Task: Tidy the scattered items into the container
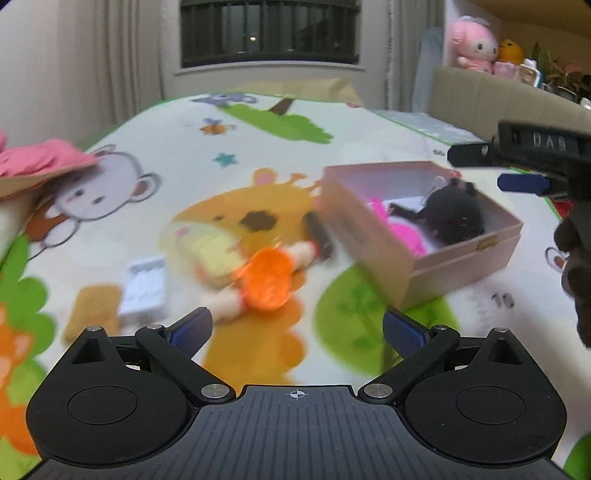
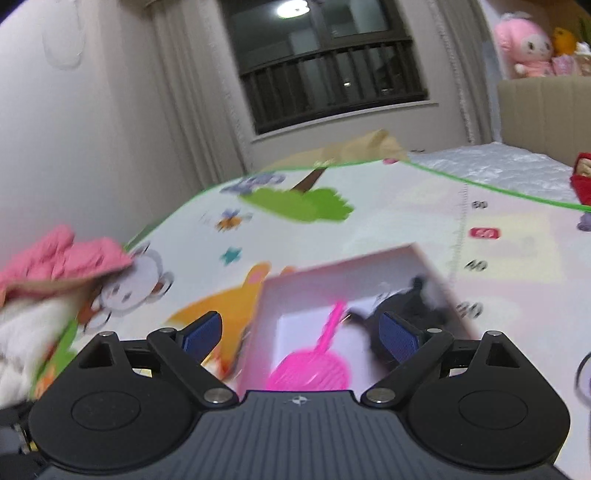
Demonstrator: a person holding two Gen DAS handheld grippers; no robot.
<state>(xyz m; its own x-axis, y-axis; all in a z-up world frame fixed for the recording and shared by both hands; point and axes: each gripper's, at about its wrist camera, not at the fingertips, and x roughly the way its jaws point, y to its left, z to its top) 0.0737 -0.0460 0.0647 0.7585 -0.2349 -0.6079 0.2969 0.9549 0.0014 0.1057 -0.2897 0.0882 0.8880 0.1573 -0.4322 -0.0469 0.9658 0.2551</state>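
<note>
On the glossy cartoon-printed play mat [image 1: 207, 155], a rectangular pale pink cardboard box [image 1: 369, 236] holds a fuzzy black plush toy [image 1: 456, 214] and a perforated pink plastic scoop [image 2: 314, 369]. Just left of the box lie a blurred soft doll [image 1: 221, 258] and a round orange plastic piece [image 1: 267, 280]. The left gripper [image 1: 297, 328] and right gripper [image 2: 301, 334] both have their blue-padded fingers spread wide, grasping nothing.

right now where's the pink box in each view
Left wrist: the pink box sits right of centre on the mat, a black plush inside.
Right wrist: the box is low at centre, just ahead of the open gripper.
Shared landmark: the barred window at top.
</note>
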